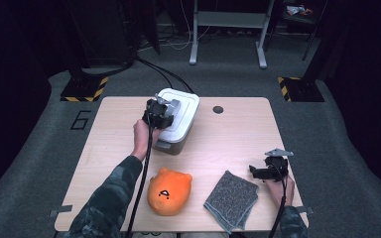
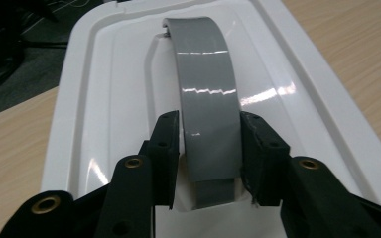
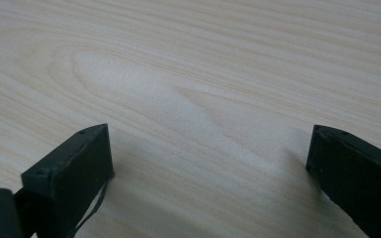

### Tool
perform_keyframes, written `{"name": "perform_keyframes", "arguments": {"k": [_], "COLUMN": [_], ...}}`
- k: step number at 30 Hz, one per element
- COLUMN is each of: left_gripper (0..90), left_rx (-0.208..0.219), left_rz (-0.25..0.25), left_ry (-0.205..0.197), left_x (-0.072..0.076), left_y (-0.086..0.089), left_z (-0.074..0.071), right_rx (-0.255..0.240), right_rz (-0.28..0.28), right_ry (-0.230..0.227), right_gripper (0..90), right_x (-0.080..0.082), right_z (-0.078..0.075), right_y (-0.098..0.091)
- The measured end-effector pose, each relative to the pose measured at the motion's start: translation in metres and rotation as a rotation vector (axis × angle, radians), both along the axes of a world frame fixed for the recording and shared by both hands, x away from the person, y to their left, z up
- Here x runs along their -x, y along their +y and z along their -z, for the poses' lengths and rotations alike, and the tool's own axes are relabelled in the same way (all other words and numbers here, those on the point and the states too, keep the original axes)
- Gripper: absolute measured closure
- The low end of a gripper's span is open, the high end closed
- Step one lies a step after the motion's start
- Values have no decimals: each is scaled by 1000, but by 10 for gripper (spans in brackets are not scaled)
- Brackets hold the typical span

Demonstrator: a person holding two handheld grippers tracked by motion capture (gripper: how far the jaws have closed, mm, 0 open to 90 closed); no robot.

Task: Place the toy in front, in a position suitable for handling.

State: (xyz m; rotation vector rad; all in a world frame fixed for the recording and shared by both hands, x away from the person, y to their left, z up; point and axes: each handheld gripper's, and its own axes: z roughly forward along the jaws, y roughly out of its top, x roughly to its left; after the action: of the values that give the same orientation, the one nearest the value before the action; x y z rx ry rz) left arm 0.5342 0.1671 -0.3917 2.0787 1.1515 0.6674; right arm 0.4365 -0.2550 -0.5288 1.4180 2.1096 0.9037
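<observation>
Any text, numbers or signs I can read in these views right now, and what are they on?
"6": dark numeral on the grey floor, left of the table.
The orange plush has a drawn black face, no lettering.
The white box lid and grey handle carry no text.

My left gripper [image 2: 210,148] points down, jaws clamped on both sides of a handle. My right gripper [image 3: 208,163] sits low, jaws wide apart, gripping nothing; forearm resting.
</observation>
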Motion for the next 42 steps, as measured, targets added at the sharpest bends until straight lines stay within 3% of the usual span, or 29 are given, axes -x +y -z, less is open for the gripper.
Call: {"name": "perform_keyframes", "arguments": {"k": [9, 17, 30, 36, 42], "left_gripper": [525, 503, 486, 480, 439], "left_rx": [7, 16, -9, -49, -37], "left_rz": [-41, -71, -63, -55, -53], "left_ry": [5, 5, -2, -10, -2], "left_x": [-5, -7, -12, -13, -13], "left_y": [17, 30, 46, 48, 48], "left_z": [0, 0, -1, -3, -1], "right_rx": [0, 0, 0, 0, 0], "right_rz": [0, 1, 2, 2, 2], "right_ry": [0, 0, 0, 0, -1], "right_gripper": [34, 35, 36, 36, 36], "right_x": [0, 0, 0, 0, 0], "right_z": [0, 0, 0, 0, 0], "right_y": [0, 0, 0, 0, 0]}}
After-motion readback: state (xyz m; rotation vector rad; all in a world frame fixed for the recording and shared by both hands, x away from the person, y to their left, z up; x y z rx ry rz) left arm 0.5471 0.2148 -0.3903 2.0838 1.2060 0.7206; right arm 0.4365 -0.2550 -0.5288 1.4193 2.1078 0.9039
